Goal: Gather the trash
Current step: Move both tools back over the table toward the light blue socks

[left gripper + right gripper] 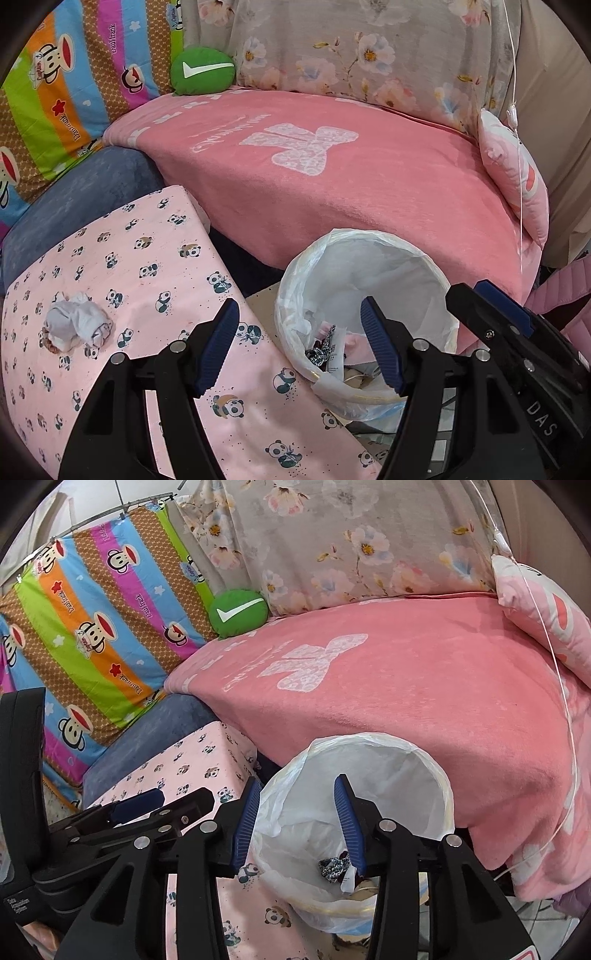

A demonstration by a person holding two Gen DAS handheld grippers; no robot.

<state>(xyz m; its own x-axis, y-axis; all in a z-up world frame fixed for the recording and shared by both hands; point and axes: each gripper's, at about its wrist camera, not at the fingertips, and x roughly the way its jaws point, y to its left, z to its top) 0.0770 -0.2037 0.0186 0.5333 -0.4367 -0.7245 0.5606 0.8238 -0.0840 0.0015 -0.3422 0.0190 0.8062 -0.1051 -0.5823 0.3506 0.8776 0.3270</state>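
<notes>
The left gripper (301, 341) is black plastic, with two angular fingers carrying ribbed dark-blue pads (218, 345) and round silver pivot bolts at the joints. The right gripper (297, 821) has the same black frame, blue ribbed pads (245, 821) and silver bolts. White lettering "DAS" marks the right gripper's body, and a small white text label marks the left's.

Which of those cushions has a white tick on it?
The small round green cushion at the sofa's back corner; the pink pillow opposite has none.
</notes>
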